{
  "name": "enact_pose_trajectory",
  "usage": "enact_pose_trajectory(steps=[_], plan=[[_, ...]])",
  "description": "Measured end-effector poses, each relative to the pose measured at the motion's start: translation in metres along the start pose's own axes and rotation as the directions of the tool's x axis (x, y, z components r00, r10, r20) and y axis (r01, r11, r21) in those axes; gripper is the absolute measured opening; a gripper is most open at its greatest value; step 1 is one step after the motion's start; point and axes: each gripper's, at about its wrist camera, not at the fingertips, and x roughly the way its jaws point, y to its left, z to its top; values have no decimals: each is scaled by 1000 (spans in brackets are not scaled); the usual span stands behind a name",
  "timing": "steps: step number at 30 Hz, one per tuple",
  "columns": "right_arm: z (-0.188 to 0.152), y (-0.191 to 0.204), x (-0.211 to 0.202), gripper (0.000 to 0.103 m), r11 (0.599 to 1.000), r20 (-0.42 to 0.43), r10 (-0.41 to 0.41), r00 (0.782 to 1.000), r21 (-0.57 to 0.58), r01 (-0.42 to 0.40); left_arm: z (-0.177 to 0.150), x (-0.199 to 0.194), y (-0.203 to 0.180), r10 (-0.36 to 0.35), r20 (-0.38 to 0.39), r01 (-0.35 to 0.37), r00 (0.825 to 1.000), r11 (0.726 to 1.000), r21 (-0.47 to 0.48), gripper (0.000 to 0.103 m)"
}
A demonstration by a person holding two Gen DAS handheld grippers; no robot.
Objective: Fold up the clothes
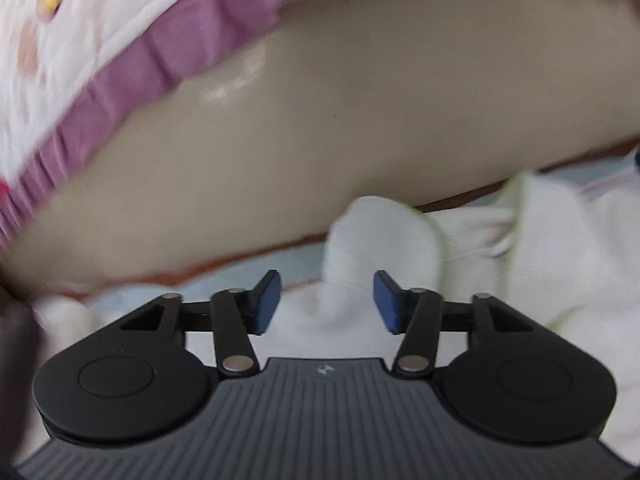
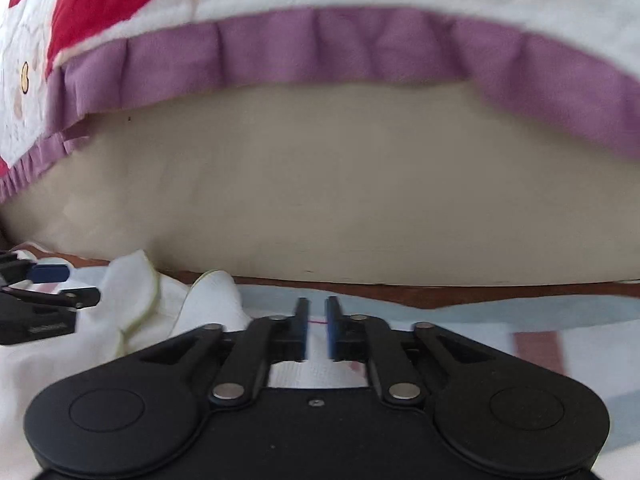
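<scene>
A white garment with pale green scalloped trim lies crumpled on a light blue sheet, and it shows at the left of the right wrist view too. My left gripper is open just above the garment, with nothing between its blue pads. It also appears at the left edge of the right wrist view, open. My right gripper is nearly closed with a narrow gap; white fabric lies under its fingers, and I cannot tell whether it is pinched.
A beige bed base rises ahead, with a white quilt with a purple ruffle hanging over it. A brown strip runs along the foot of the base. The sheet extends to the right.
</scene>
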Motion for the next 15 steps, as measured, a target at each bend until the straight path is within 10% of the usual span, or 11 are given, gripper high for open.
enact_pose_trajectory(steps=[5,10,15], plan=[[-31,-68,-82,46,980,35,-41,999,194,33,3,-19,13,-292,16,292,956,946,-138,55],[-98,-145,-157,46,929,2,-205,979,316,194,19,-5,-36,-307,0,307,952,952,-2,82],[-121,-201,-194,61,849,-14,-486,874,227,476,15,39,-65,-304,-74,303,950,953,-25,83]])
